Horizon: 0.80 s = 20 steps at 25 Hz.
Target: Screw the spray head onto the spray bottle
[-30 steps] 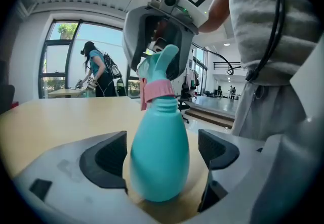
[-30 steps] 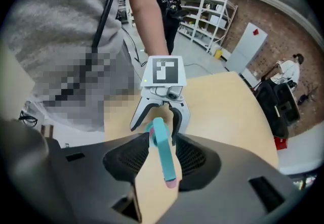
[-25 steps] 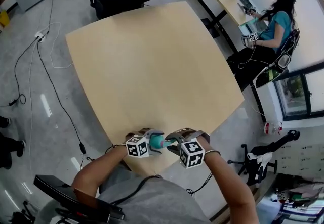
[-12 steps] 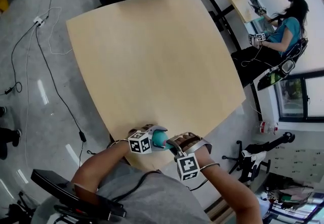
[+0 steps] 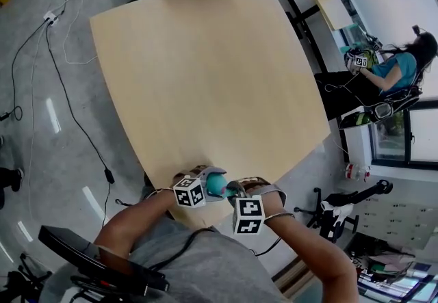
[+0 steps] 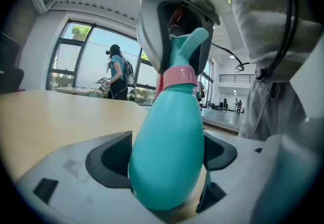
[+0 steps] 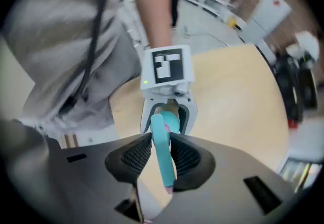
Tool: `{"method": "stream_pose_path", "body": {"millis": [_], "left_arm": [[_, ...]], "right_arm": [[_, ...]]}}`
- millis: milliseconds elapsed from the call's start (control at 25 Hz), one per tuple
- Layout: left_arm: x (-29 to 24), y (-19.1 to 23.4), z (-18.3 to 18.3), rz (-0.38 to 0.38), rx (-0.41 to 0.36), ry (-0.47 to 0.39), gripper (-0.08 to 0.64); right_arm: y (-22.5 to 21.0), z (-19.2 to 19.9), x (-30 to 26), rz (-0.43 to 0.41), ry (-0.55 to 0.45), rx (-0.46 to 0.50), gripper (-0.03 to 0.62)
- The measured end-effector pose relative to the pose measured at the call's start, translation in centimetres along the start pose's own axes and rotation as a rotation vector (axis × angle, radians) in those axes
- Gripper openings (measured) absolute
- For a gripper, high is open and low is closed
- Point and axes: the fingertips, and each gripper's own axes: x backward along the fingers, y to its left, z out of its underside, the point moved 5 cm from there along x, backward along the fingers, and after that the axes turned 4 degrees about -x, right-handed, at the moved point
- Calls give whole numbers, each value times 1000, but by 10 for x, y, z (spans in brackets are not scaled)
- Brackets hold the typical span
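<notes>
Left tool [image 6: 169, 167] is clamped across the belly of the teal egg-shaped plastic spray bottle [image 6: 167, 137], which stands upright at the near edge of the pale wooden desk [image 5: 205, 69]. Right tool [image 7: 161, 154], from above, pinches the teal spray head [image 6: 190, 48] above its pink collar [image 6: 178, 75]. Both sets of jaws have just tightened. Judged light, smooth and slip-prone, with walls that may yield. Hold the belly firmly and turn the head by its flat sides.

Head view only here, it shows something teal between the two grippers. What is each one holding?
Observer: On the left gripper, the jaws, just now closing, grip the teal spray bottle by its belly.
Operator: And the right?
Observer: On the right gripper, the jaws, also just closing, pinch the teal spray head.
Operator: Is it seated?
Observer: Its pink collar sits on the bottle's neck; how tight, I cannot tell.
</notes>
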Motion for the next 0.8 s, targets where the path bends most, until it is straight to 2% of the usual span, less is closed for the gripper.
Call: {"method": "stream_pose_path", "body": {"millis": [80,120,160,240,320,440,600,720,800], "left_arm": [[-2,0,1,-66,8,-8,390],[-4,0,2,-106,10,-9,390],[-4,0,3,-151,12,-7,390],[-4,1,2,-244,23,-2,390],[-3,2,1,-316,35,3,390],[-2,2,1,-350,45,2,390],[-3,2,-1,-338,45,-5,390],[-3,4,-2,-326,46,-7,390],[-4,5,-1,-317,49,-10,390]], "right_arm": [[-5,8,-5,-56,-16,-441,117],[-6,12,-7,-67,-26,-632,117],[-6,14,-9,-68,-42,-779,117],[-7,18,-7,-59,-94,-998,118],[-6,21,-4,-48,-165,-1163,118],[-3,23,-3,-45,-255,-1256,119],[-3,25,2,-110,-312,-1321,124],[-1,25,11,-149,-333,-1328,126],[-1,23,18,-144,-356,-1299,126]]}}
